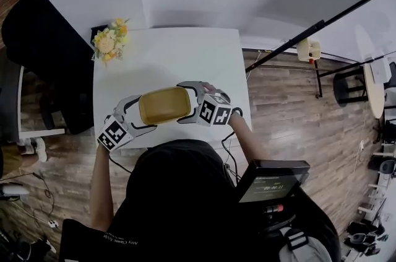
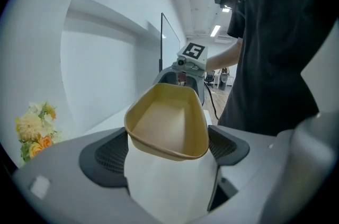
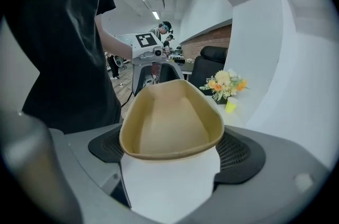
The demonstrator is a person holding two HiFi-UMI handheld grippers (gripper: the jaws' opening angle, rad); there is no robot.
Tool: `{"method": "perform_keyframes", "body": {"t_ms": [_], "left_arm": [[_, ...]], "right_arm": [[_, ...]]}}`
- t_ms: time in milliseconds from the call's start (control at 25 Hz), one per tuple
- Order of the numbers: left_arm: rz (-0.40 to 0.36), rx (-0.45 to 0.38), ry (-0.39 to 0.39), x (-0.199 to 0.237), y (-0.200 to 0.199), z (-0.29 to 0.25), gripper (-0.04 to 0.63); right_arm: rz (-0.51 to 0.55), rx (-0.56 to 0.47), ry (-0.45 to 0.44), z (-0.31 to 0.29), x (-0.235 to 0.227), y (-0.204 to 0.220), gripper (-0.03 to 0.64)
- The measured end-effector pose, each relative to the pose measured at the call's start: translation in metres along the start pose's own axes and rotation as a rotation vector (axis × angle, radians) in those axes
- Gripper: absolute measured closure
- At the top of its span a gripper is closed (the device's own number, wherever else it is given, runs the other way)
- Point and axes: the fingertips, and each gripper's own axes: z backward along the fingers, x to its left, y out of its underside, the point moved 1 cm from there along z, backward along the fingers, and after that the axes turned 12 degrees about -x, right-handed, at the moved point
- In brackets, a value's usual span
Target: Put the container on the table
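Note:
A tan container (image 1: 164,104) with a white outer wall hangs above the near part of the white table (image 1: 167,56), carried between both grippers. My left gripper (image 1: 139,113) is shut on its left end and my right gripper (image 1: 193,103) is shut on its right end. In the left gripper view the container (image 2: 169,122) sits between the dark pads (image 2: 106,157), its rim against both, with the left gripper (image 2: 167,159) closed around it. In the right gripper view the container (image 3: 172,119) fills the gap of the right gripper (image 3: 172,164), rim against the pads (image 3: 241,157). It holds nothing.
A bunch of yellow flowers (image 1: 110,39) stands at the table's far left corner, with a small yellow cup (image 3: 231,106) beside it. A black chair (image 1: 43,50) is left of the table. A black pole (image 1: 322,24) slants over the wooden floor at the right.

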Motion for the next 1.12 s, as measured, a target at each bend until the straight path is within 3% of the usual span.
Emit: {"method": "perform_keyframes", "body": {"t_ms": [200,520,760,1120], "left_arm": [[-0.027,0.044,0.004,-0.007,0.008,-0.007,0.137],[-0.019,0.090,-0.065,-0.001,0.021,-0.009,0.146],[-0.007,0.108,-0.119,0.021,0.027,-0.016,0.187],[0.025,0.170,-0.152,0.057,0.057,-0.031,0.186]], "right_arm": [[-0.007,0.056,0.034,0.000,0.009,0.020,0.087],[-0.061,0.091,0.073,-0.005,0.010,0.037,0.086],[-0.101,0.065,0.117,-0.012,-0.012,0.044,0.087],[-0.084,0.140,0.099,-0.035,-0.050,0.068,0.086]]}}
